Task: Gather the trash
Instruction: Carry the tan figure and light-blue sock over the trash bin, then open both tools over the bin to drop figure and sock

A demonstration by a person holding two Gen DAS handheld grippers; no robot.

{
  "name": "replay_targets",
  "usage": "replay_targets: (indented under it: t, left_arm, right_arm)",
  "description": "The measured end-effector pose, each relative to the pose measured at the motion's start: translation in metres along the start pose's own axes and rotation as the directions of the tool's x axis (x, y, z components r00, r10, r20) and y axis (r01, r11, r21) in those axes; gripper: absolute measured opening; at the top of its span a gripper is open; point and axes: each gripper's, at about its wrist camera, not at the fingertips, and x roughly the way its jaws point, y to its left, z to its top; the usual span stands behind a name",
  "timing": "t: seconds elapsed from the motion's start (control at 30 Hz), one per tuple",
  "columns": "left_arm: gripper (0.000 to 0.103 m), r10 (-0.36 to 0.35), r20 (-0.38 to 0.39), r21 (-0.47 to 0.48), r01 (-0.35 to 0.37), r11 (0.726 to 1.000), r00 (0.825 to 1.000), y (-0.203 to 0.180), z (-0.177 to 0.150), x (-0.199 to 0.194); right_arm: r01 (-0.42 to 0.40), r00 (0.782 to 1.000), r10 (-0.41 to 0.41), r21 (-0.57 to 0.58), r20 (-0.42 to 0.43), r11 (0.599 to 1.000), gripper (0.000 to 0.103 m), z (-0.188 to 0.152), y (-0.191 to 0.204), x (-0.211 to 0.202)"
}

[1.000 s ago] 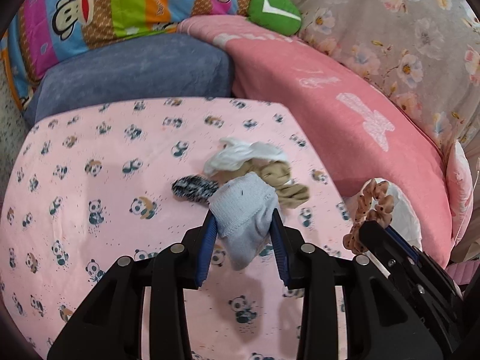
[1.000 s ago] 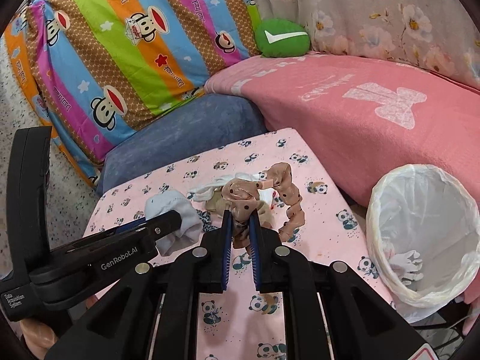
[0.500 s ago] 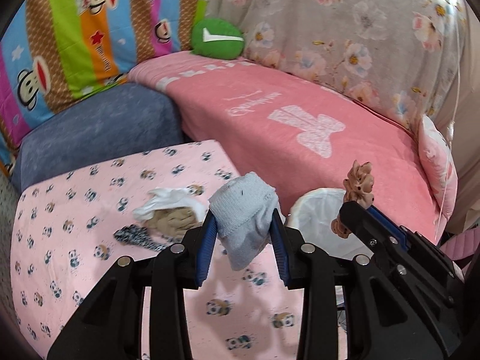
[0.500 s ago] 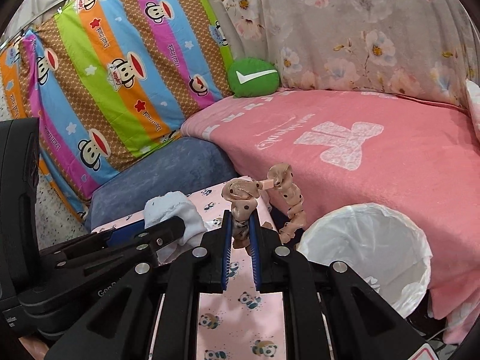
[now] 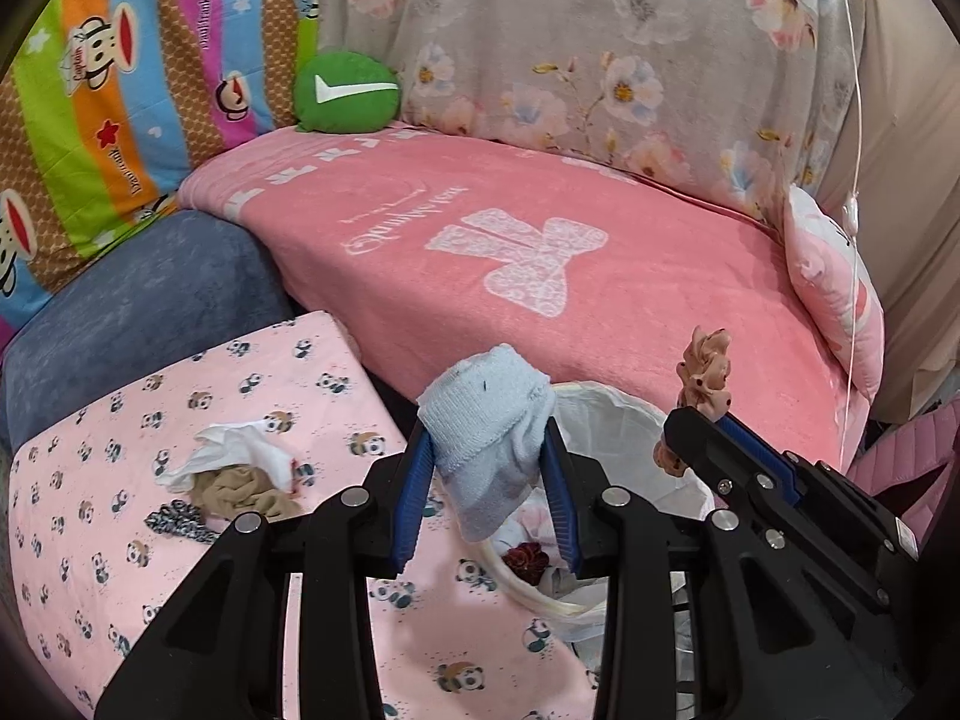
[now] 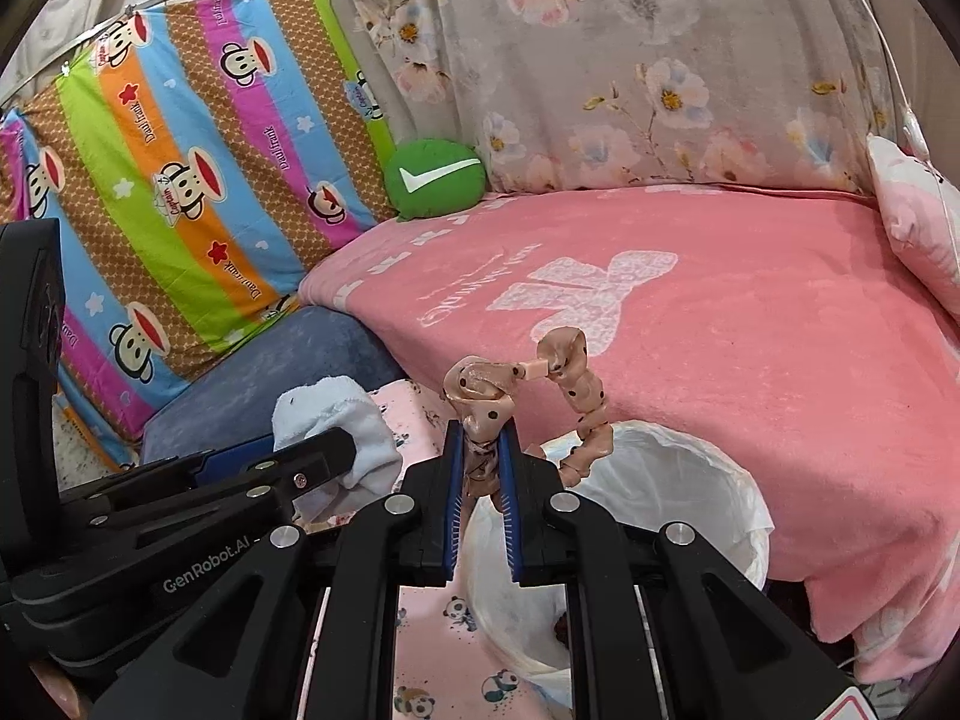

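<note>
**Desk:** What are the two grippers carrying?

**Photographer:** The left gripper (image 5: 489,480) is clamped on one pale blue sock (image 5: 489,426), ribbed at the cuff, bunched between the blue pads and drooping below them; the right gripper (image 6: 483,474) is pinched tight on one peach scrunchie (image 6: 516,396) with dark dots, its loose loop arching up and curling to the right; both items hang in the air at the rim of the white-lined bin (image 6: 708,480), the sock at its near-left edge, the scrunchie over its mouth.

**Desk:** And the count of what remains?

**Photographer:** One bin, standing between the panda-print table (image 5: 120,480) and the pink blanket (image 5: 600,276); inside it something dark red (image 5: 528,555) and pale scraps, too jumbled to number; on the table, well apart from the bin, one small heap of three pieces: a crumpled white tissue (image 5: 234,450), a tan cloth (image 5: 246,492) beneath it, a black-and-white patterned band (image 5: 180,519) touching its left side.

**Desk:** Surroundings?

**Photographer:** One green cushion (image 5: 345,90) with a white tick against the monkey-print striped sheet (image 6: 180,180); one floral curtain (image 5: 600,48) behind the blanket; one blue-grey cushion (image 5: 138,294) beside the table; one pale pink pillow (image 5: 840,300) at the blanket's far right.
</note>
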Motion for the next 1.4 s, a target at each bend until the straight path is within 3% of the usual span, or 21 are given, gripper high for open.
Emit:
replay_targets:
  t: [0.7,0.83,0.93,1.03,1.23,1.4]
  left_arm:
    - [0.037,-0.093,-0.082,0.062,0.098,0.993,0.992,-0.043,0.002,0.042]
    - [0.043,-0.078,-0.071,0.071,0.083,0.994,0.994,-0.045,0.004,0.046]
    - [0.062,-0.067,-0.05,0.057,0.069,0.996,0.997,-0.042,0.005,0.046]
    - [0.071,-0.05,-0.037,0.05,0.051,0.997,0.998,-0.04,0.006,0.045]
    - [0.072,-0.017,-0.037,0.034,0.018,0.999,0.999,-0.033,0.005,0.046]
    - [0.072,-0.002,-0.038,0.007,0.002,1.0,0.999,-0.024,0.004,0.045]
  right_arm:
    - [0.069,0.997,-0.068,0.064,-0.023,0.996,0.013,0.0,-0.054,0.017]
    - [0.081,0.996,-0.079,0.071,-0.029,0.994,0.016,0.0,-0.059,0.02]
    - [0.081,0.996,-0.078,0.075,-0.032,0.994,0.018,0.0,-0.06,0.024]
    - [0.089,0.996,-0.087,0.078,-0.028,0.993,0.024,0.001,-0.061,0.026]
    - [0.092,0.996,-0.09,0.071,-0.029,0.993,0.037,0.0,-0.057,0.03]
    - [0.086,0.996,-0.084,0.067,-0.031,0.994,0.04,-0.001,-0.054,0.029]
